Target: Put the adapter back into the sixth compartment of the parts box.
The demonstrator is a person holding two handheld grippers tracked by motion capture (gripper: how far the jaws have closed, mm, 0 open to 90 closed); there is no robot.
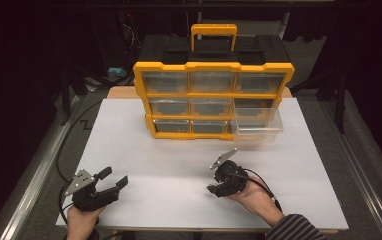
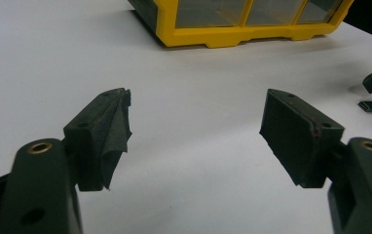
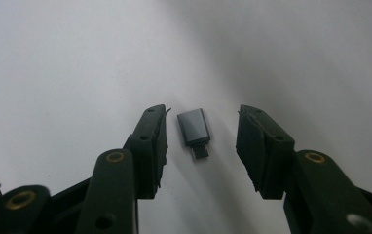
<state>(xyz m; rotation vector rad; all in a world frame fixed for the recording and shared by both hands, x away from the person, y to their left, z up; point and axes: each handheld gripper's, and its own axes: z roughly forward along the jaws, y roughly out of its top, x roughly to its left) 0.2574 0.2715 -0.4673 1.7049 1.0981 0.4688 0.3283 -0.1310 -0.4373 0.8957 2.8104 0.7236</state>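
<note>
Adapter, small, dark grey, with a short metal plug at one end, was seen lying flat on the white worktop between the two fingers of the right gripper. In the right gripper view a gap was left on either side of it, narrower at the left finger than at the right; neither pad was pressed against it, so it was framed but not gripped. The fingers were held partly open and pointed down at the worktop. In the high view the right gripper was seen near the front right of the worktop, carried by a hand in a striped sleeve.

The left gripper was held at the front left, well apart from the right one. Its fingers were spread wide with nothing between them but bare worktop.

A yellow organiser with clear drawers was stood upright towards the back of the worktop. One clear drawer was pulled out at its lower right corner.
</note>
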